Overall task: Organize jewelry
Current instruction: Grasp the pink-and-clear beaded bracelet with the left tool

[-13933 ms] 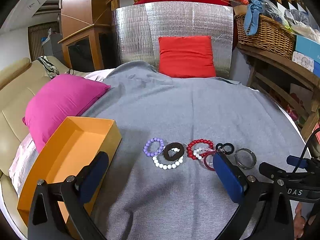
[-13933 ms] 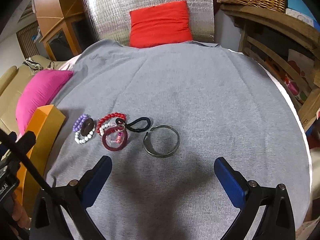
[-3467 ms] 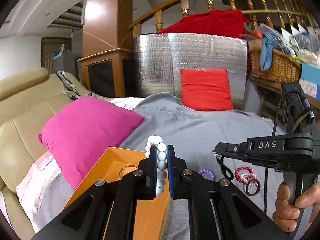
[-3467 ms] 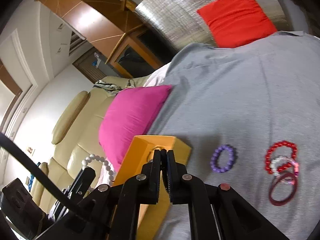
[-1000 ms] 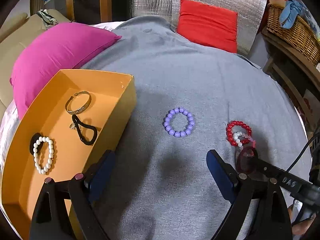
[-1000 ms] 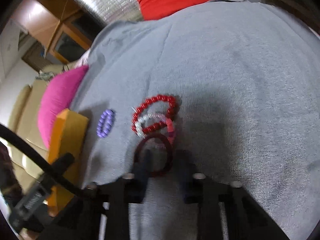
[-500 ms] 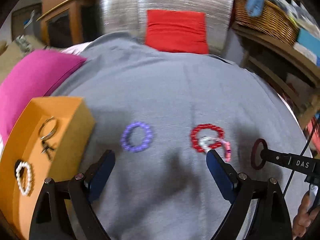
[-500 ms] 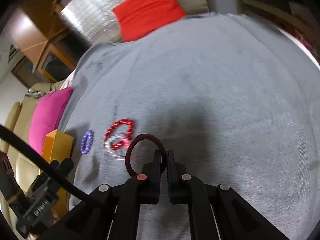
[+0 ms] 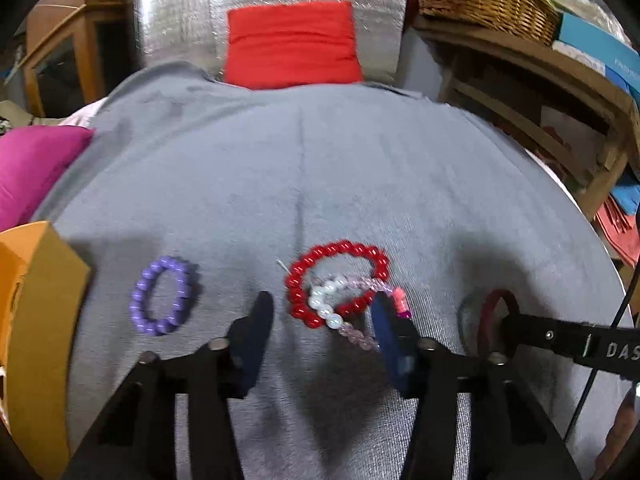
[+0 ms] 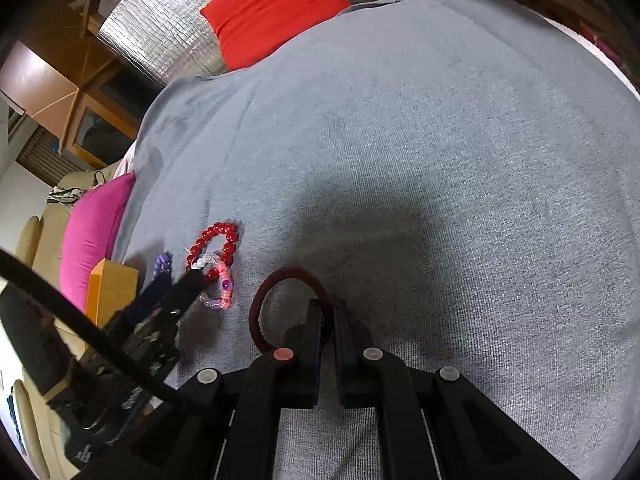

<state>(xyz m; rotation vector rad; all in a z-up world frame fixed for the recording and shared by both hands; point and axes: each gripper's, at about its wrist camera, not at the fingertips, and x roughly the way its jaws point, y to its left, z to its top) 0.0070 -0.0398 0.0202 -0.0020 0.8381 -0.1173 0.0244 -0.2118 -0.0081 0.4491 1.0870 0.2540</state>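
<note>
A: What is the right gripper [image 10: 328, 320] doing?

B: Its jaws are pressed together on the rim of a dark maroon ring bangle [image 10: 280, 304], which stands up from the pads. In the left wrist view the same bangle [image 9: 494, 320] sits at the tip of that gripper's black body, over the grey knitted cloth [image 9: 320, 180] covering the surface.

A: And the left gripper [image 9: 320, 320]?

B: Its jaws have just been closing, and they stand partly spread. Between the blue pads lie a round bracelet of glossy red beads [image 9: 336, 280] and a strand of white pearl and pale pink beads [image 9: 344, 308] tangled across it. The pads straddle both, but I cannot tell whether they press on them yet; the bracelets lie on the cloth.

A: Anything beside them?

B: To the left, apart from the red one, a round bracelet of purple beads [image 9: 162, 300] lies flat on the cloth. Further left is the corner of an open orange cardboard box [image 9: 36, 300] at the surface's edge.

A: And beyond?

B: A magenta cushion [image 9: 32, 168] lies beyond the box. At the far edge of the cloth, a red square cushion [image 9: 292, 48] leans on a silver foil panel [image 9: 180, 12]. To the right, a woven wicker basket [image 9: 484, 0] rests on a wooden shelf [image 9: 532, 60].
</note>
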